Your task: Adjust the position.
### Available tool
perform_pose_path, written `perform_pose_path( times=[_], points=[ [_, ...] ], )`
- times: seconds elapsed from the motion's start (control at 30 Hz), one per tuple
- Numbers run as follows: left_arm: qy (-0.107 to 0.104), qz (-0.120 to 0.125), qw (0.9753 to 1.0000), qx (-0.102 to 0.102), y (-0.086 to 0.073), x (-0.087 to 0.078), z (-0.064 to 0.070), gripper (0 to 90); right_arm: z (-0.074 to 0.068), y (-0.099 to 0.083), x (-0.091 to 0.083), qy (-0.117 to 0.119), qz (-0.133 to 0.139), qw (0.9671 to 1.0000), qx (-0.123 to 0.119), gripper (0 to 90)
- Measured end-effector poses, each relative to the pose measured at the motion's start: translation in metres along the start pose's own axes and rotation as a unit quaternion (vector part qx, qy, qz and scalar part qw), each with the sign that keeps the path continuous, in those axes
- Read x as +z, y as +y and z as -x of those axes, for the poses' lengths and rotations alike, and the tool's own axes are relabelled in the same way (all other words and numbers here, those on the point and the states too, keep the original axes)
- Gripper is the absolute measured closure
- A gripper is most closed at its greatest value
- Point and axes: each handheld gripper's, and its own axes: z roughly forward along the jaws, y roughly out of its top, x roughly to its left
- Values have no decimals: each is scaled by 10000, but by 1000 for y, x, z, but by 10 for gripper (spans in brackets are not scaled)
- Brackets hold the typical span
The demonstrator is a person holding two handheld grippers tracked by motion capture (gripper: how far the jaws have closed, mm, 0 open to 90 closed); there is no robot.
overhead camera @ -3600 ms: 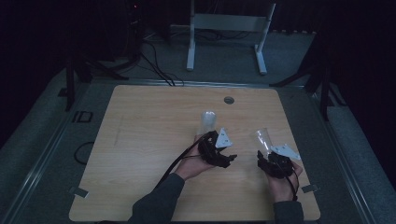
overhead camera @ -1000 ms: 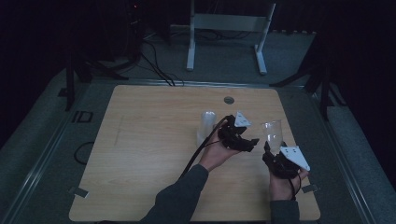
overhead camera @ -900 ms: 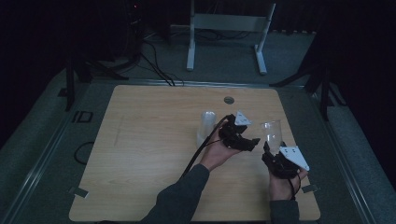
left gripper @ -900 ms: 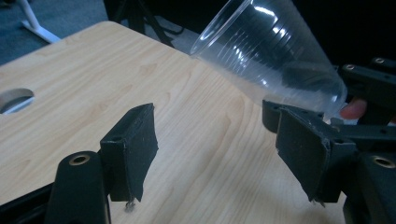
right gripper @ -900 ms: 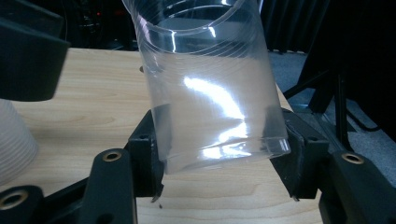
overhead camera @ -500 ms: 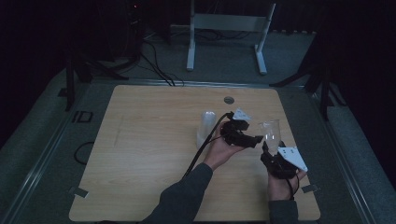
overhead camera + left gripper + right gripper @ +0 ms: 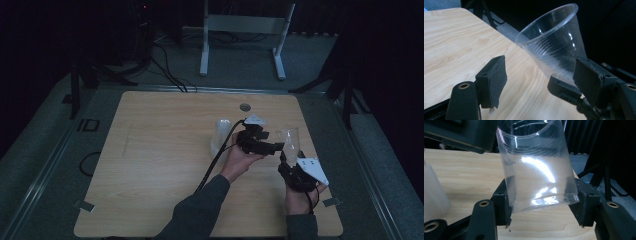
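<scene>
Right gripper (image 7: 541,202) clamps the base of 1 clear ribbed plastic cup (image 7: 536,167), held above the table's right side, mouth tilted up. Left gripper (image 7: 544,82), jaws wide, sits just beside its rim, cup straight ahead.

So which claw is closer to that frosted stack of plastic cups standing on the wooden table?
Left. The left claw is just to the right of the frosted stack of plastic cups, while the right claw sits farther right, clamped on a clear plastic cup.

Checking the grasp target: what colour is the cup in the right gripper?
Clear, colourless plastic cup with faint ribbing, clamped in the right gripper; best seen in the right gripper view.
</scene>
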Motion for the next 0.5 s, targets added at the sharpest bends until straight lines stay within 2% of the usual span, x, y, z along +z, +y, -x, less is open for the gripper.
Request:
perform_pose_path(
  times=[0.5],
  points=[
    [-349, 131, 9988, -309, -2, 8, 0, 224, -7, -1, -2, 54, 98, 9999, 34, 420]
  ],
)
